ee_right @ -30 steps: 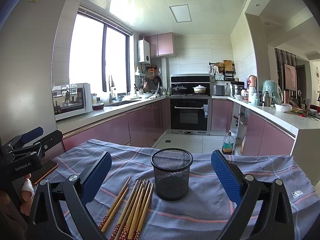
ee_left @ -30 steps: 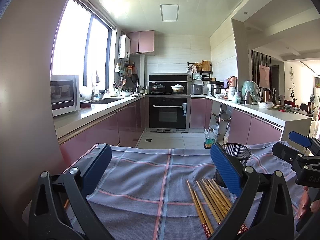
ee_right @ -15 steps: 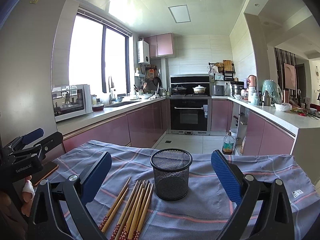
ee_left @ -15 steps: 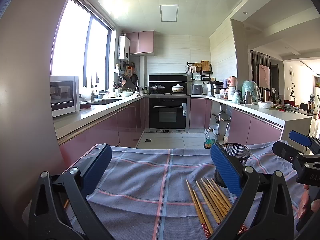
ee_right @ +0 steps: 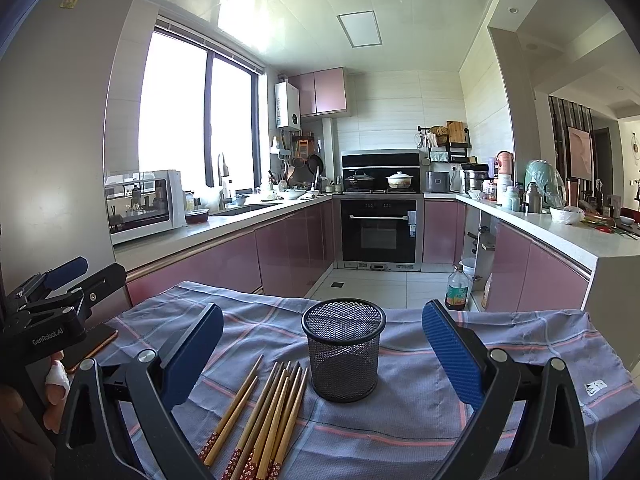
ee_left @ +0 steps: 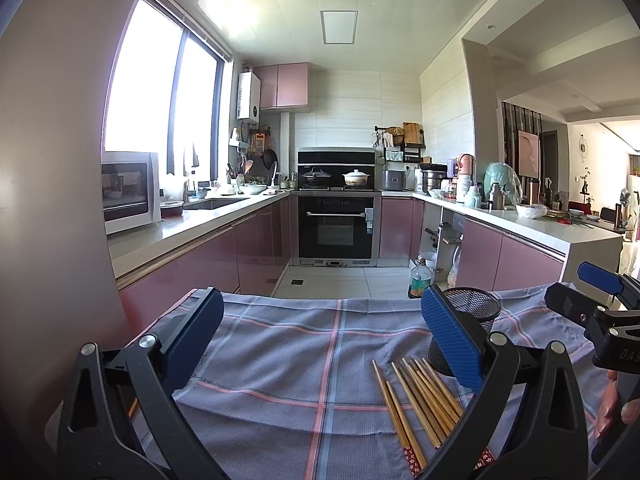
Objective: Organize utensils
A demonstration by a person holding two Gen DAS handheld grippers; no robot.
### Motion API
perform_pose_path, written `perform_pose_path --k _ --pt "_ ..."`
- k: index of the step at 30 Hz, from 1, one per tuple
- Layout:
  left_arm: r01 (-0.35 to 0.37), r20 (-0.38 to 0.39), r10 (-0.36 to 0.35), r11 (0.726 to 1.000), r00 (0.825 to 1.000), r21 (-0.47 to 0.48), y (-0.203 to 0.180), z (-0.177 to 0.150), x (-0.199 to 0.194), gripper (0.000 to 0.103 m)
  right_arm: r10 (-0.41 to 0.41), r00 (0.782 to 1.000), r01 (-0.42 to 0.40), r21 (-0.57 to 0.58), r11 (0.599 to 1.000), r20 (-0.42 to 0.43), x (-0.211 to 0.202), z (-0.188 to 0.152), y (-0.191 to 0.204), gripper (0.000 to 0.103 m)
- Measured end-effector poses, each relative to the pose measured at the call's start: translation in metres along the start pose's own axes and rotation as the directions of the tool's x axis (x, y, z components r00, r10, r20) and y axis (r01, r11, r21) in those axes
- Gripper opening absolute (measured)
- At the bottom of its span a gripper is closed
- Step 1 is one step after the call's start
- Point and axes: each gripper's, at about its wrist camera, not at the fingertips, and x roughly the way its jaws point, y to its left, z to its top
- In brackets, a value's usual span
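So there's a bunch of wooden chopsticks (ee_right: 262, 416) lying flat on the cloth, roughly side by side, with patterned red ends pointing toward the camera and the thin tips fanning out toward the cup. Looks like eight or so, hard to count since they overlap. Just to their right stands a black wire mesh cup (ee_right: 343, 350), round, upright, and it looks empty. The closest tips are nearly touching its base.

Left gripper's pad (ee_left: 452, 336) hides part of the mesh cup (ee_left: 476, 312)
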Motion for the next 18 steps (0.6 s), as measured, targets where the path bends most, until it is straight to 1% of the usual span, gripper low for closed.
perform_pose_path --k 18 --pt "-0.001 0.001 0.001 1.000 1.000 0.001 -0.0003 -0.0011 -0.0003 0.097 0.007 1.000 -0.007 0.007 1.000 -0.003 0.0015 -0.0001 -0.0021 0.096"
